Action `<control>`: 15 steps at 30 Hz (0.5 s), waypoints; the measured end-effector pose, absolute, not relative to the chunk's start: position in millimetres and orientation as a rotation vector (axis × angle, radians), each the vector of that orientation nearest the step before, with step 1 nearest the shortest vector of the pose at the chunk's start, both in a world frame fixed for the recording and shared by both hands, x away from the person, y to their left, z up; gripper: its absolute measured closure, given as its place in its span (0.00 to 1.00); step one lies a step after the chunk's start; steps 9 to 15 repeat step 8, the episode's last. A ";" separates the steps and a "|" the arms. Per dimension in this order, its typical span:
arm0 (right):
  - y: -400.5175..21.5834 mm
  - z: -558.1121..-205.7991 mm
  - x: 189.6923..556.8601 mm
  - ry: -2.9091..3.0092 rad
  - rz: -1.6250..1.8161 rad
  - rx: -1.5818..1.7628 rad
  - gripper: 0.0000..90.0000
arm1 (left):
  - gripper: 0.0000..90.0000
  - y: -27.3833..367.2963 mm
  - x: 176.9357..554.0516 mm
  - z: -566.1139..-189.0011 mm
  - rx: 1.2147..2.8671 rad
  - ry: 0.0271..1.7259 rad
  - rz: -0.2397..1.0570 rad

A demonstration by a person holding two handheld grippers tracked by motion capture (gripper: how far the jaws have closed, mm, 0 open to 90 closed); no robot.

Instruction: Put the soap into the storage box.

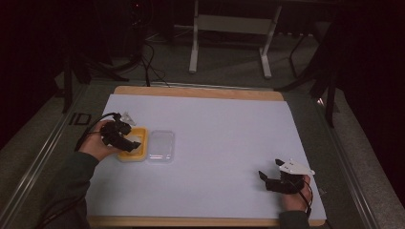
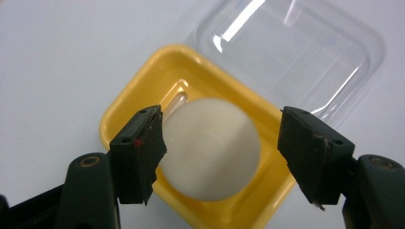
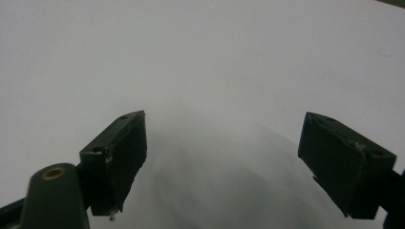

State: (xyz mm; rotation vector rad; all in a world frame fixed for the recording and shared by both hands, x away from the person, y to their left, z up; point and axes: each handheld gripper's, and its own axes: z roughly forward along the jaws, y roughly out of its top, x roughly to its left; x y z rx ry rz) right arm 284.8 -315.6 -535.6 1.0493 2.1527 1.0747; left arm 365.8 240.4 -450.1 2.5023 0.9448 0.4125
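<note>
Nearest the person, well to the right of the yellow tray [image 1: 135,153], the right gripper [image 1: 267,180] rests low over the white sheet [image 1: 215,143], its jaws spread wide with nothing between them. The left gripper [image 2: 222,143] hangs over the tray with its jaws apart, either side of a pale round ball [image 2: 210,148] that sits in the tray; one jaw looks close to touching it. Just beyond the tray, touching its far edge, lies a clear plastic lid [image 2: 296,52].

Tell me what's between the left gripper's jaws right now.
In the left gripper view, the left gripper stands open around a white ball that sits in the yellow tray; neither jaw clearly touches it.
</note>
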 end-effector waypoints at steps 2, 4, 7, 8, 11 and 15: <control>-315.5 -535.6 284.9 2.153 1.074 1.048 0.19 | 0.37 236.1 360.2 -449.3 2.480 0.933 0.422; -315.5 -535.7 284.9 2.153 1.073 1.048 0.19 | 0.37 230.6 353.2 -451.0 2.464 0.915 0.428; -315.4 -535.7 285.0 2.151 1.072 1.052 0.19 | 0.37 221.3 338.9 -454.6 2.423 0.878 0.434; -315.4 -535.7 285.2 2.152 1.070 1.054 0.19 | 0.37 218.5 333.1 -455.9 2.401 0.871 0.435; -315.4 -535.7 285.2 2.152 1.070 1.054 0.19 | 0.37 218.5 333.1 -455.9 2.401 0.871 0.435; -315.4 -535.7 285.2 2.152 1.070 1.054 0.19 | 0.37 218.5 333.1 -455.9 2.401 0.871 0.435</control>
